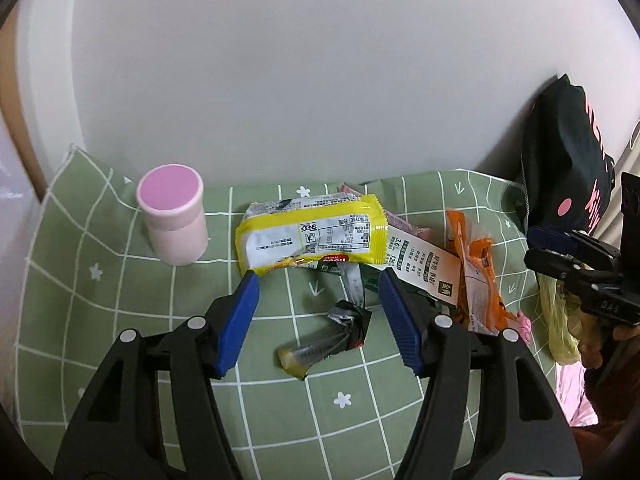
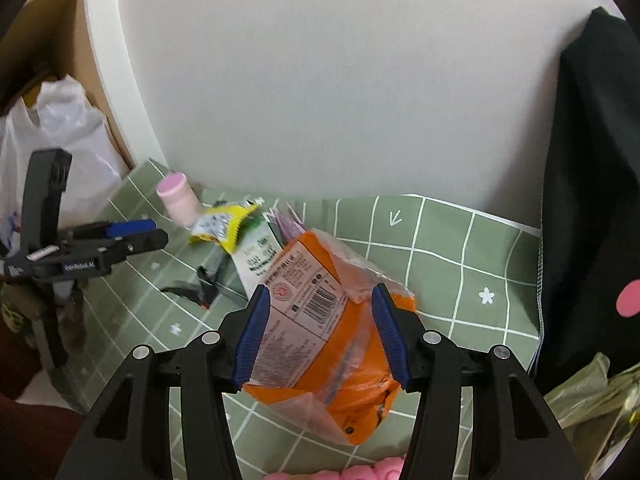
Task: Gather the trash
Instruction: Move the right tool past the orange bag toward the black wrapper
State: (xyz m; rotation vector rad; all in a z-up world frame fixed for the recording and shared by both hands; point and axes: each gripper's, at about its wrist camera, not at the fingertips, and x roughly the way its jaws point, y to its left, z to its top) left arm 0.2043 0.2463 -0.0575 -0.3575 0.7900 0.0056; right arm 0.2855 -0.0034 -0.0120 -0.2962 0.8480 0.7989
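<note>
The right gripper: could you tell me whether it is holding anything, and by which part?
Nothing is held yet: the right gripper is open, its fingers astride the middle of the orange wrapper.

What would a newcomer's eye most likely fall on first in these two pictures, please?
Probably the orange wrapper, which fills the middle of the right wrist view between the open right gripper. Next, the yellow wrapper on the green checked cloth, just beyond the open left gripper, with a pink-lidded jar standing upright to its left.
</note>
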